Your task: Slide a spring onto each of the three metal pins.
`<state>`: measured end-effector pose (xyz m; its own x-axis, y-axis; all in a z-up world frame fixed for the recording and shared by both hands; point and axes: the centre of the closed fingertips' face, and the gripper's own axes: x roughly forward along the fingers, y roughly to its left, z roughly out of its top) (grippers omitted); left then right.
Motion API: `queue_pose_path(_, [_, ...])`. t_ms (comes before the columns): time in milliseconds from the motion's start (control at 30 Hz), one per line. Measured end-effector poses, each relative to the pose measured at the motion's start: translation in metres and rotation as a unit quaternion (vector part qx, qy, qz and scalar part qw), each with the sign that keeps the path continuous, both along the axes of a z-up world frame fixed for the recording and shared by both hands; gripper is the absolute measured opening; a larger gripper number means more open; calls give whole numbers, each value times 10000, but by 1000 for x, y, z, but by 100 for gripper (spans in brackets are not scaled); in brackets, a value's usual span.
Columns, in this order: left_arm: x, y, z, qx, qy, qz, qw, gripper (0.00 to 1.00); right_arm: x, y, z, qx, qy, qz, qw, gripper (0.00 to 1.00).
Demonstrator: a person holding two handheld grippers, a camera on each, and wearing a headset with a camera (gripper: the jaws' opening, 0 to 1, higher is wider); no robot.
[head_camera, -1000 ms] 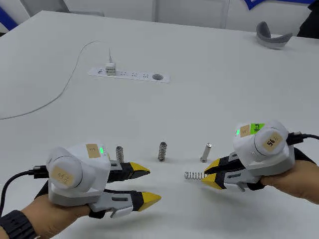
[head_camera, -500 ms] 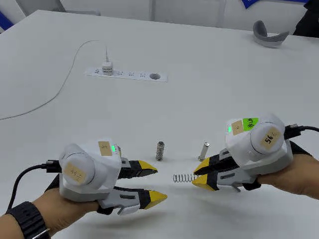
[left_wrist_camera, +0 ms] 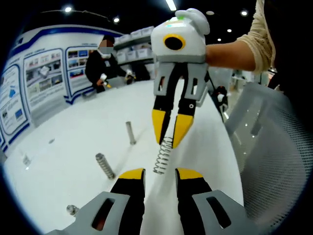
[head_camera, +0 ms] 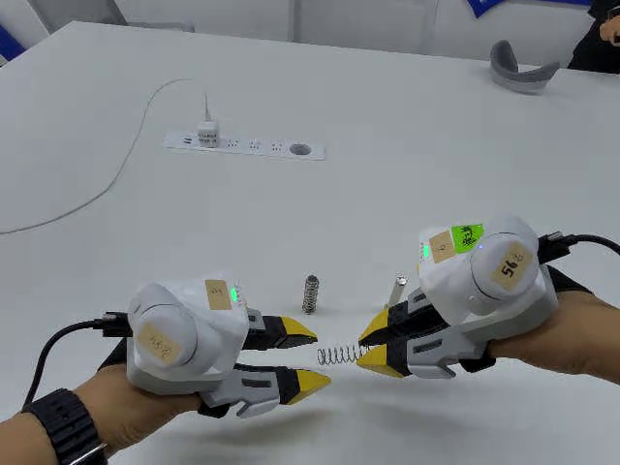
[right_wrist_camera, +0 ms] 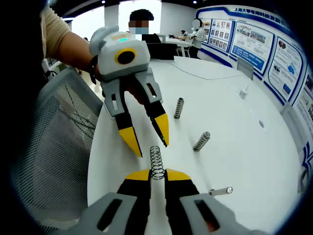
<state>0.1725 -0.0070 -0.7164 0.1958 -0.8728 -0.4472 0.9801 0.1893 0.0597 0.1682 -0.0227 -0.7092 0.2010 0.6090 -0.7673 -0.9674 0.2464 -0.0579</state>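
Head view: the right gripper [head_camera: 370, 346] has its jaws clenched on one end of a loose spring [head_camera: 339, 355], held roughly level over the desk [head_camera: 387, 174]. The spring's free end reaches the gap between the spread, released jaws of the left gripper [head_camera: 316, 356]. Behind them stand a spring-covered pin [head_camera: 310, 293] and a bare pin [head_camera: 399, 288], the latter partly hidden by the right gripper.

Layout as I read it: spring [head_camera: 338, 355] lies level, one end between the right gripper [head_camera: 365, 351] fingers, the other reaching the left gripper [head_camera: 318, 356] fingertips. Beyond the fingers stand a sprung pin [head_camera: 310, 294] and, rightward, a bare pin [head_camera: 399, 288].
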Motion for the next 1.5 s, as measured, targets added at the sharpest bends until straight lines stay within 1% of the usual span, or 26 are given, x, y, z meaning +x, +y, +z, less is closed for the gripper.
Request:
queue_pose_path(100, [-1,-1,0,15,-41,-37,10000,23,-2,2,0,-14,13,41,10000,11])
queue_pose_path(400, [-3,-3,-1,113,-232,-143,9996,12,-4,7,4,-32,-3,145,9999,11])
queue_pose_path(567, [-3,-3,-1,113,-229,-148,9996,12,-4,8,6,-47,-28,165,9998,11])
queue_pose_path(733, [-5,-4,0,106,-216,-168,9996,11,-4,12,14,-14,-111,196,9997,11])
queue_pose_path(900, [-5,-4,0,119,-209,-165,9996,11,-4,16,18,4,-186,240,9995,11])
queue_pose_path(1167, [-5,-4,3,76,-200,-156,9997,11,-2,26,30,121,-340,257,9990,12])
queue_pose_path(1500, [-4,-7,7,-4,-162,-137,9998,11,1,34,38,243,-471,279,9982,12])
